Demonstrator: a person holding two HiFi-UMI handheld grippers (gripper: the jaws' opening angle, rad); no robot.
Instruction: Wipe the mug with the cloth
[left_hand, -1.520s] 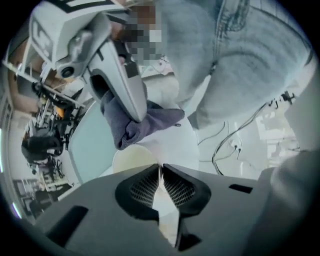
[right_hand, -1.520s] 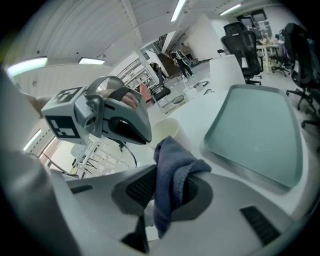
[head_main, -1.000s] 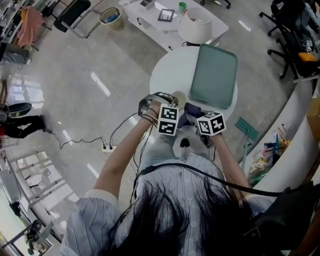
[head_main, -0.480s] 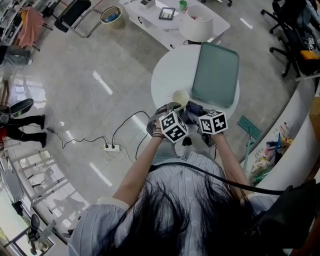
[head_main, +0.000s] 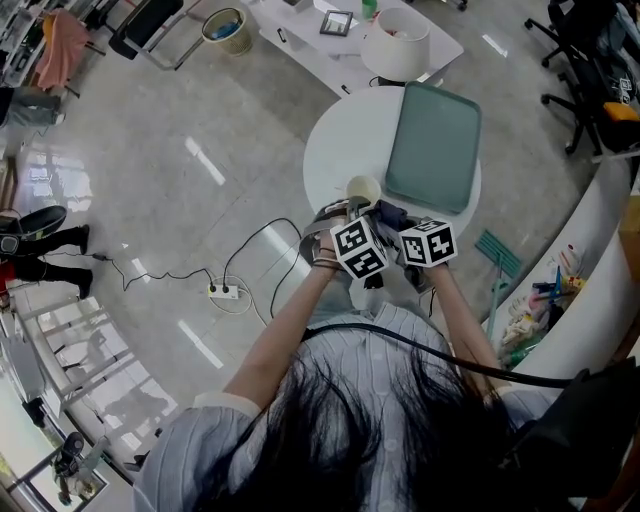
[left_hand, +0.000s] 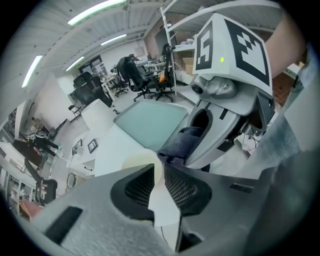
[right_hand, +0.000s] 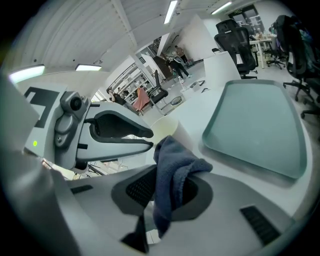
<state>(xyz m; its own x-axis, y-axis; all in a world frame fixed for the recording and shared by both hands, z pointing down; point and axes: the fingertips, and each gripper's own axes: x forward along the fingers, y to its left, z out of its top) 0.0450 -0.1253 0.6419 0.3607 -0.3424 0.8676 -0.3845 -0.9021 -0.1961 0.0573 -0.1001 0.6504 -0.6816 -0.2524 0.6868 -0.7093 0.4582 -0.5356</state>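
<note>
At the near edge of the round white table (head_main: 330, 150), beside the green tray (head_main: 432, 148), the left gripper (left_hand: 159, 172) pinches the cream mug (head_main: 363, 189) by its wall, seemingly lifted. The right gripper (right_hand: 167, 187) clamps the dark cloth (right_hand: 172, 170) just beside it. Wiping looks under way; next, rub the cloth round the mug. The left gripper has swung nearer the right since a second ago.

The tray (head_main: 433, 148) lay on the right part of the round table (head_main: 335, 140). The mug (head_main: 362, 189) sat at the table's near edge, just left of the tray, between the left gripper's (left_hand: 159, 172) jaws. The cloth (head_main: 390, 214), between the right gripper's (right_hand: 167, 190) jaws, hung just right of the mug.
</note>
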